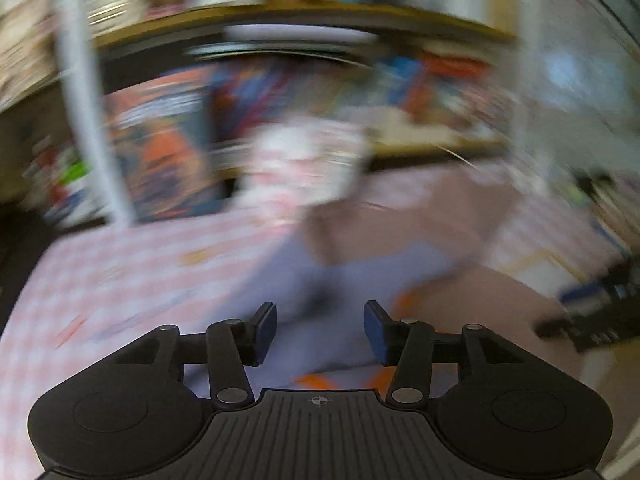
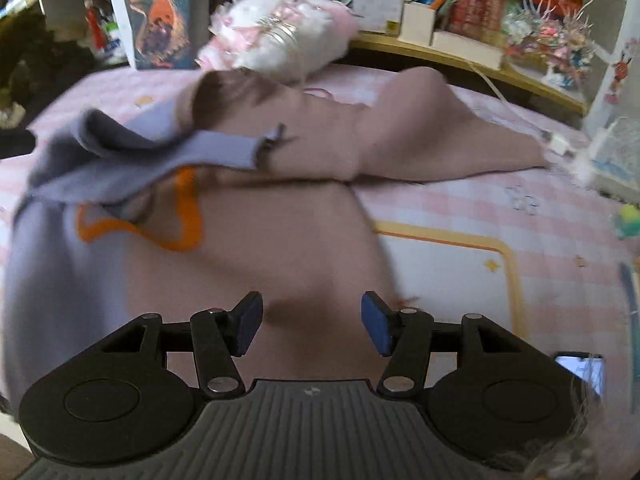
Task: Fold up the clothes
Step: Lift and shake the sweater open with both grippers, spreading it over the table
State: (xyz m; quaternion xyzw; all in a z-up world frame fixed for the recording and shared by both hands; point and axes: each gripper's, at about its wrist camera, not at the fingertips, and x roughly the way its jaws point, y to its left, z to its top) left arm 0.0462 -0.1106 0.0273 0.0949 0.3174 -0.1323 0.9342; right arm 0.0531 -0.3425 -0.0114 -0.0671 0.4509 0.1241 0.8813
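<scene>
Your left gripper [image 1: 320,332] has its blue-padded fingers [image 1: 266,332] spread wide and gripping nothing, poised above the lavender part of the garment; that view is heavily motion-blurred. Your right gripper [image 2: 312,326] is likewise released, its fingers [image 2: 248,326] wide apart and empty over the mauve cloth. The mauve and lavender sweatshirt with an orange outline [image 2: 240,208] lies crumpled on the pink checked bedsheet [image 2: 540,220], one lavender sleeve thrown across its upper part and a mauve sleeve stretched toward the right. A fluffy white and pink plush [image 2: 288,36] sits just beyond it, below the bookshelf [image 2: 460,4].
</scene>
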